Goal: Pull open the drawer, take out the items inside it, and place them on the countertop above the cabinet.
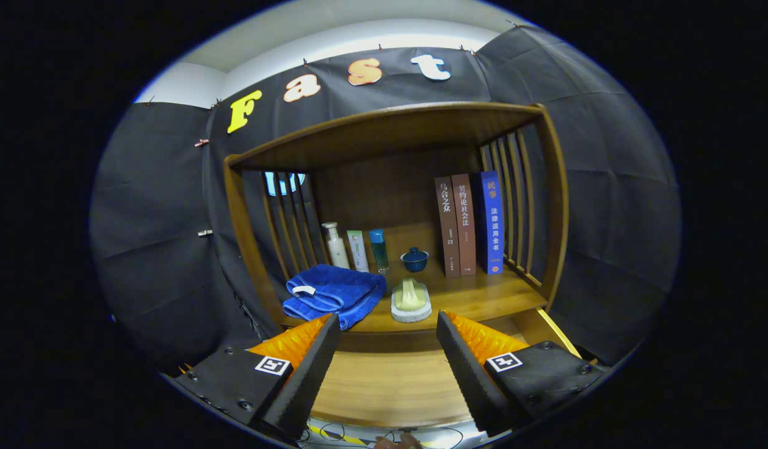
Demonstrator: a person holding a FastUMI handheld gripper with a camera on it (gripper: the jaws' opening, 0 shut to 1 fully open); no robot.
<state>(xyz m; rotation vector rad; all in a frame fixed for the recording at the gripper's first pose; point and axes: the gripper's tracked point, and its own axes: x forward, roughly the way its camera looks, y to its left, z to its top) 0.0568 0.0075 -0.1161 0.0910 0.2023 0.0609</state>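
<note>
Jaws [388,324] spread wide, empty, above seemingly the open drawer [390,380], before towel [335,294] and sponge [411,300].

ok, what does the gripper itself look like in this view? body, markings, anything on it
The gripper has two long wedge-shaped fingers with finely ribbed inner faces, standing apart. Each is backed by an orange ridged plastic piece and mounted on a black block with screw heads. Each block carries a small square black-and-white marker tag.
</note>
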